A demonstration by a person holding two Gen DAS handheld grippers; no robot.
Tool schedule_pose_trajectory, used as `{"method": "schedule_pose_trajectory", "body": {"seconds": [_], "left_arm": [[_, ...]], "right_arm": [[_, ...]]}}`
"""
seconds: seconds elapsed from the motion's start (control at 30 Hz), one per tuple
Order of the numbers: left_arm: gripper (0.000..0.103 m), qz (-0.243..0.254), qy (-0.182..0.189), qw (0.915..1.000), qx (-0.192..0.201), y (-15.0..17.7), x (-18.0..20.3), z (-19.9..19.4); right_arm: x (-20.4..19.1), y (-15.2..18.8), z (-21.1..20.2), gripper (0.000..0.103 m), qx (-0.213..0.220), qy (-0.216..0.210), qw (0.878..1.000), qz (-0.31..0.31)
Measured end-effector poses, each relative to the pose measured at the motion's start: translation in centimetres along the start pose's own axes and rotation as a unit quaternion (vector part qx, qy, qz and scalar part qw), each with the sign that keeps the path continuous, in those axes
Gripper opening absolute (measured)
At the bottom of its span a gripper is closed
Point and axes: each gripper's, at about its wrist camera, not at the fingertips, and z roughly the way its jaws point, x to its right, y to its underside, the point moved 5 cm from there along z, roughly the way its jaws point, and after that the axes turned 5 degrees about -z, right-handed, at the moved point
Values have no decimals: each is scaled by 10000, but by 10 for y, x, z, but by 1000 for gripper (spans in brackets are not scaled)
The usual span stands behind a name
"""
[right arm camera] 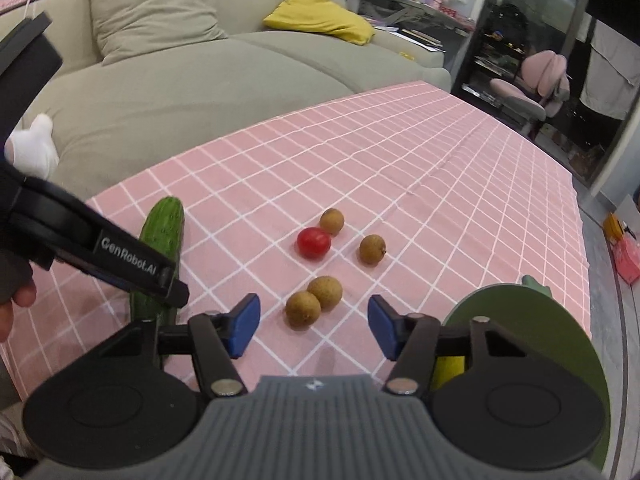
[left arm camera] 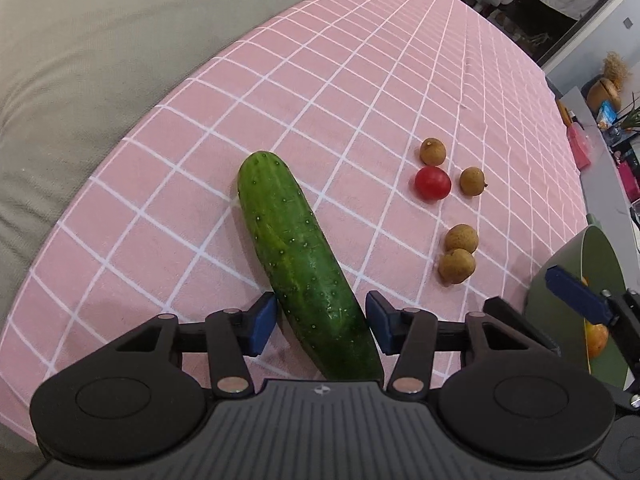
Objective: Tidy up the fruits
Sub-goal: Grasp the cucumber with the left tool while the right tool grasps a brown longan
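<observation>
- On the pink checked tablecloth (left arm camera: 360,92), the cucumber (left arm camera: 298,264) is lying between the spread pads of the left gripper (left arm camera: 320,326), not visibly touching them.
- Angled steeply down, the right gripper (right arm camera: 314,326) is hanging spread just near two touching longans (right arm camera: 314,302).
- Farther off, a tomato (right arm camera: 313,242) is sitting; a green bowl (right arm camera: 516,308) is standing right.

Your left gripper (left arm camera: 320,326) straddles the cucumber (left arm camera: 298,256) on the pink checked cloth (left arm camera: 360,80), its pads (left arm camera: 262,328) not quite gripping.
</observation>
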Motion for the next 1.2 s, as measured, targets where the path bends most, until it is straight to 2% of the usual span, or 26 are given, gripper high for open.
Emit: {"method": "schedule_pose_trajectory", "body": {"seconds": [0.13, 0.23, 0.33, 0.5, 0.67, 0.9, 1.2], "left_arm": [[60, -78, -3, 10000, 18, 1, -2, -2], [55, -223, 37, 9996, 162, -3, -5, -2], [54, -335, 35, 9991, 275, -7, -8, -2], [54, -414, -145, 9982, 419, -12, -10, -1], [51, -452, -218, 9980, 384, -14, -8, 1], [48, -175, -266, 9987, 408, -13, -2, 1], [45, -115, -259, 9990, 340, -11, 2, -2]], "right_arm": [[-5, 2, 7, 50, -29, -133, 9999, -72], [-7, 4, 16, 44, -77, -187, 9998, 11], [-7, 6, 27, 34, -195, -151, 9996, 166], [-1, 5, 40, 34, -277, -98, 9979, 577], [4, 4, 50, 32, -294, -143, 9960, 828], [4, 8, 59, 25, -383, -271, 9936, 1023], [7, 5, 40, 22, -191, -323, 9937, 1059]]}}
